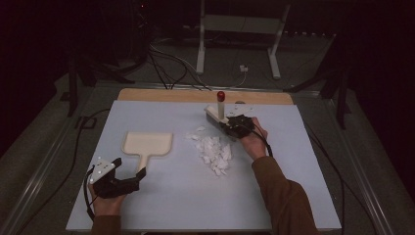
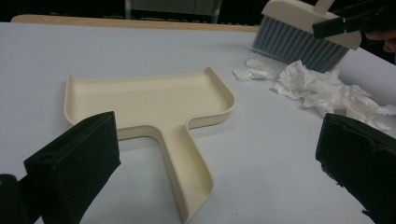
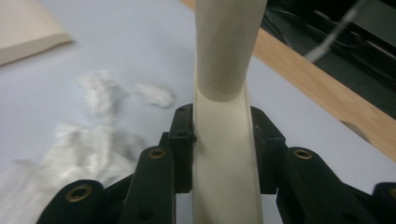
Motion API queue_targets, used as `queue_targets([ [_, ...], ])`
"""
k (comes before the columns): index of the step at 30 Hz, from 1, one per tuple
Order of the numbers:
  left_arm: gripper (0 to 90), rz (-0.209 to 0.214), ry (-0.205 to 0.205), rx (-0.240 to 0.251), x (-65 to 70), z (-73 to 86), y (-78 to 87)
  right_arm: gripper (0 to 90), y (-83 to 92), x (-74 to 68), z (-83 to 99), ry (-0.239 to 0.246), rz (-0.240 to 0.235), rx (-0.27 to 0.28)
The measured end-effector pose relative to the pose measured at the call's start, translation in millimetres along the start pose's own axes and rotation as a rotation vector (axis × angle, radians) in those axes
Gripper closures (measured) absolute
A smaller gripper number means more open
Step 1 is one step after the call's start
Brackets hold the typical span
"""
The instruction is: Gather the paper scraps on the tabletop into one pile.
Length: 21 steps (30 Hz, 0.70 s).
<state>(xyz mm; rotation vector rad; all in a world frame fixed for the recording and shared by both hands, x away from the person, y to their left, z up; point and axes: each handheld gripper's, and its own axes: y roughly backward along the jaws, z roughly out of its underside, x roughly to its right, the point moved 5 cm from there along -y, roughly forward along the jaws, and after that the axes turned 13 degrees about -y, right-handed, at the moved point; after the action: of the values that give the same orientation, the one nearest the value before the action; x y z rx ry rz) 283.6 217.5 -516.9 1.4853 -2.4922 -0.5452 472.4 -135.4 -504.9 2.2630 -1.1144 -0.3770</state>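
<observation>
A cream dustpan [image 1: 147, 144] [image 2: 149, 102] lies flat on the pale table, its handle toward me. My left gripper [image 1: 131, 168] [image 2: 218, 135] stands open just short of that handle, with nothing between its jaws. A pile of white paper scraps [image 1: 214, 149] [image 2: 327, 91] [image 3: 84, 149] lies right of the pan. Behind the pile is a cream brush [image 1: 220, 105] [image 2: 299, 37] with a red tip, bristles down at the table. My right gripper [image 1: 235, 126] [image 3: 223, 135] is shut on the brush handle [image 3: 226, 46].
The table's wooden far edge [image 1: 205, 94] [image 3: 317, 79] runs close behind the brush. Beyond it are cables and a white stand [image 1: 240, 29] on the dark floor. Bare tabletop [image 1: 195, 196] stretches along the near side between my hands.
</observation>
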Motion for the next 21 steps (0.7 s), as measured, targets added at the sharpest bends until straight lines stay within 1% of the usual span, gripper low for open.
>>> queue_targets([
  [1,0.7,0.002,0.000,0.000,0.2,0.0,-0.1,67.8,-0.5,-3.7,-0.7,0.013,-0.017,0.001],
  [3,0.7,0.002,-0.002,-0.001,0.5,-0.1,-0.2,67.8,-2.2,-11.5,-1.3,0.057,-0.043,-0.014],
  [4,0.7,0.002,-0.002,0.000,0.7,-0.2,-0.2,67.8,-2.6,-13.9,-1.1,0.071,-0.055,-0.020],
  [6,0.7,0.003,-0.002,0.000,0.7,-0.2,-0.2,67.8,-3.2,-20.4,0.1,0.109,-0.101,-0.029],
  [8,0.7,0.003,0.000,0.000,0.4,-0.1,-0.3,67.8,-2.4,-24.2,2.1,0.144,-0.124,-0.038],
  [10,0.7,0.004,0.001,0.001,0.4,-0.1,-0.2,67.8,-0.5,-25.9,4.1,0.164,-0.147,-0.046],
  [11,0.7,0.004,0.002,0.001,0.5,-0.1,-0.3,67.8,1.4,-26.7,5.5,0.180,-0.163,-0.050],
  [15,0.7,0.004,0.000,-0.003,0.9,0.0,-0.6,67.8,10.5,-29.2,9.4,0.216,-0.214,-0.062],
  [17,0.7,0.004,-0.003,-0.004,1.2,0.1,-1.1,67.8,15.7,-31.3,13.0,0.250,-0.237,-0.072],
  [21,0.7,0.005,-0.003,-0.006,2.0,0.2,-1.8,67.8,24.9,-35.4,18.4,0.285,-0.266,-0.084],
])
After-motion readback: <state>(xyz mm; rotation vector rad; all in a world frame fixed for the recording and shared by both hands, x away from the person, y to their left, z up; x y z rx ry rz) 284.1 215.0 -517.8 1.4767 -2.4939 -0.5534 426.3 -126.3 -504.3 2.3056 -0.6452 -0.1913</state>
